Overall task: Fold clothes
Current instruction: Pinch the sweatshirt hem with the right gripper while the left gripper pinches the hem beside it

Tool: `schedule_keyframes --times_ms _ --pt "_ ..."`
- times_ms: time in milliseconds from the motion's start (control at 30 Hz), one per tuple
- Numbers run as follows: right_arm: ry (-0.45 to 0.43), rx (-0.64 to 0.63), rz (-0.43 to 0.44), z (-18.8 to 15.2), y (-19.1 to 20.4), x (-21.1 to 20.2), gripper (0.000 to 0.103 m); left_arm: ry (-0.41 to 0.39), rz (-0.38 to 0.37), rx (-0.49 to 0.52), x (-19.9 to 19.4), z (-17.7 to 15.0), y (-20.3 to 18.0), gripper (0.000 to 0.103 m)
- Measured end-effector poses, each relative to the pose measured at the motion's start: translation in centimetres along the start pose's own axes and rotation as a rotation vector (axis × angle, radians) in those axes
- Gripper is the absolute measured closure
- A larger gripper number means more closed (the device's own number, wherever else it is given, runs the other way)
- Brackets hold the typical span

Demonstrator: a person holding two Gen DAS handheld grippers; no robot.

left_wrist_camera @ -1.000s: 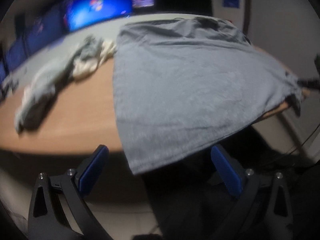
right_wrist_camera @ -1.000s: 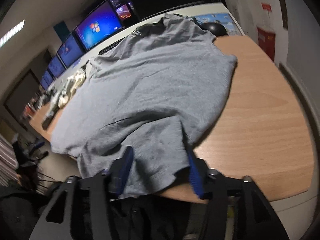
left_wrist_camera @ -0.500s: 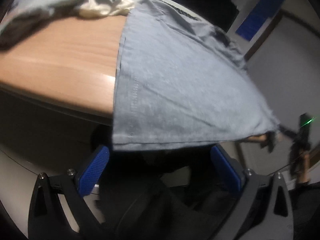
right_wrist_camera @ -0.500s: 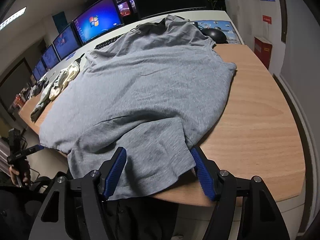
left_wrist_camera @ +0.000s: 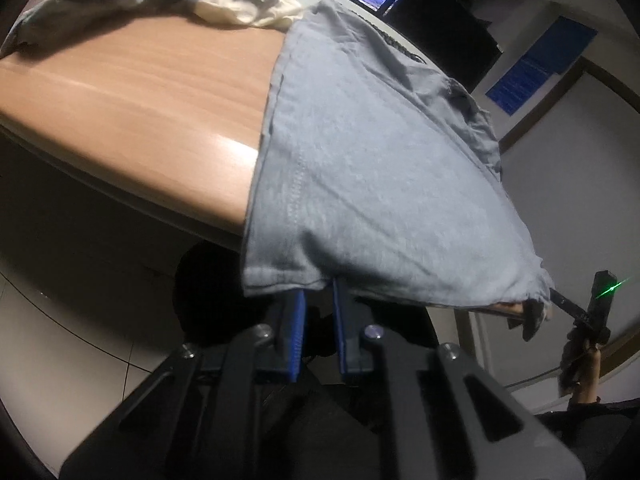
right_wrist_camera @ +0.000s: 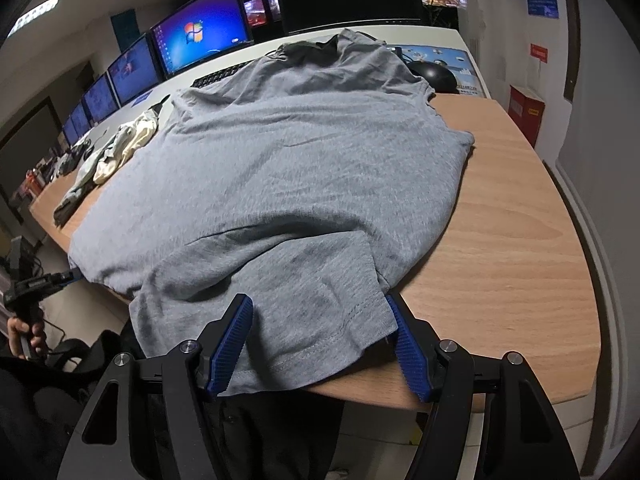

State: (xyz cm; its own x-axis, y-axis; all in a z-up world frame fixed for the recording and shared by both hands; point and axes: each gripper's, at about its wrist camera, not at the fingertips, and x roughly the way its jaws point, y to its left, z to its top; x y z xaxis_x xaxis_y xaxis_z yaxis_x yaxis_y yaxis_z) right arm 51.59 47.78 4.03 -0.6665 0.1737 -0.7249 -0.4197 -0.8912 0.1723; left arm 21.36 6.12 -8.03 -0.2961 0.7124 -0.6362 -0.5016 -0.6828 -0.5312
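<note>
A grey T-shirt point(right_wrist_camera: 304, 168) lies spread across the wooden table point(right_wrist_camera: 520, 240), its near edge hanging over the rim. In the left wrist view my left gripper point(left_wrist_camera: 319, 286) is closing, its blue pads narrow on the hanging hem point(left_wrist_camera: 288, 276), which puckers between the tips. The right wrist view shows that same gripper point(right_wrist_camera: 60, 278) at the shirt's left corner. My right gripper point(right_wrist_camera: 316, 300) stands open with a sleeve point(right_wrist_camera: 304, 312) lying between its blue fingers point(right_wrist_camera: 232, 340). It also appears at the shirt's far corner point(left_wrist_camera: 532, 316) in the left wrist view.
A heap of pale and grey clothes point(right_wrist_camera: 116, 152) lies at the table's left end. Monitors point(right_wrist_camera: 200, 40), a keyboard point(right_wrist_camera: 216, 76) and a black round object point(right_wrist_camera: 436, 76) stand behind the shirt. A dark chair point(left_wrist_camera: 208, 288) sits below the table edge.
The left gripper rolled, dropped toward the table's edge and went from wide open to nearly shut on the shirt's hanging hem. The right gripper stayed around the sleeve.
</note>
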Motion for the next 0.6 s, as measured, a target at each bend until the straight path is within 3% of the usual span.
schedule_keyframes --times_ms 100,133,267,467,600 --pt "-0.010 0.015 0.008 -0.1 -0.2 -0.1 0.034 -0.049 0.014 -0.048 -0.8 -0.1 1.0 0.050" --pt "-0.011 0.017 0.006 -0.1 -0.2 -0.1 0.033 -0.064 0.010 -0.064 -0.9 0.0 1.5 0.032" --pt "-0.008 0.003 -0.013 -0.1 0.1 0.0 0.033 -0.087 -0.003 -0.092 -1.4 0.3 2.3 0.027" --pt "-0.007 -0.019 -0.044 0.0 0.5 0.3 0.033 -0.097 -0.027 -0.146 -0.7 0.4 3.8 0.029" --pt "-0.016 -0.006 -0.032 0.0 0.2 0.4 0.033 -0.082 -0.114 -0.184 0.0 0.6 4.5 0.041"
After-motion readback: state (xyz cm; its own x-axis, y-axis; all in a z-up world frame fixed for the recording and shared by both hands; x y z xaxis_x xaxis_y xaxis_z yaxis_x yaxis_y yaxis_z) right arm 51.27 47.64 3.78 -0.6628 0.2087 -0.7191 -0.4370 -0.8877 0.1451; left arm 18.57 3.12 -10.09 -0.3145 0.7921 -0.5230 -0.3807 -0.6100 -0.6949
